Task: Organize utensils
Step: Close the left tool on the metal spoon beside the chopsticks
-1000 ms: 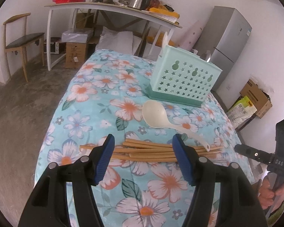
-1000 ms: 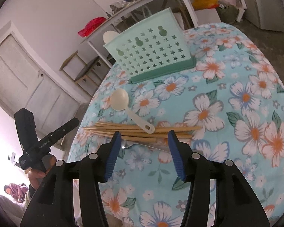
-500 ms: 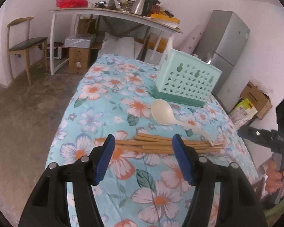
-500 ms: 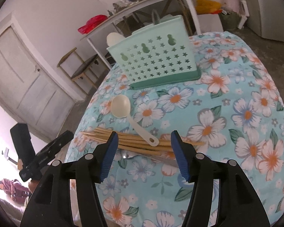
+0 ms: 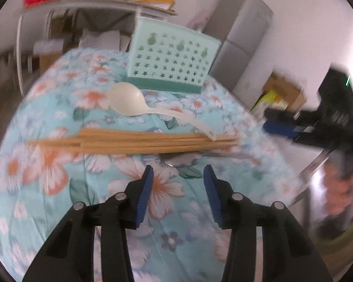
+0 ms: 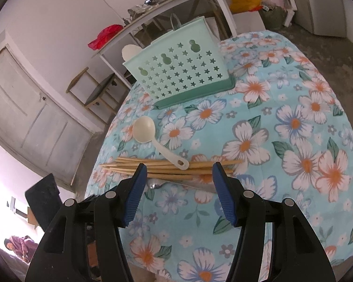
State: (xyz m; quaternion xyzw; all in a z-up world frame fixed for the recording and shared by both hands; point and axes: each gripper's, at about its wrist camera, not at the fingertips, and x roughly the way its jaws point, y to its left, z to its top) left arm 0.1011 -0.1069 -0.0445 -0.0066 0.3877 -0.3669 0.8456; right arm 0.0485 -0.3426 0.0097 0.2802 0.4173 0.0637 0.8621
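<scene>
A bundle of wooden chopsticks (image 5: 138, 141) (image 6: 171, 168) lies across the floral cloth. A white plastic spoon (image 5: 127, 99) (image 6: 144, 129) rests with its handle end on the bundle. A metal spoon (image 5: 181, 161) (image 6: 155, 185) peeks out from under the chopsticks. Behind stands a mint green utensil basket (image 5: 171, 58) (image 6: 181, 75) with a white utensil in it. My left gripper (image 5: 178, 174) hovers just short of the metal spoon, its jaws closing on nothing. My right gripper (image 6: 180, 168) stands open above the near edge of the chopsticks, not touching them.
The floral cloth (image 6: 294, 129) covers a rounded table. A cluttered white desk (image 6: 167, 4), a wooden chair (image 6: 94, 89) and a grey fridge (image 5: 242, 35) stand beyond it. A hand (image 5: 341, 188) holds the right gripper's handle at the table's right edge.
My left gripper has swung closer and lower towards the chopsticks and the metal spoon, and its jaws have narrowed. The right gripper has barely moved.
</scene>
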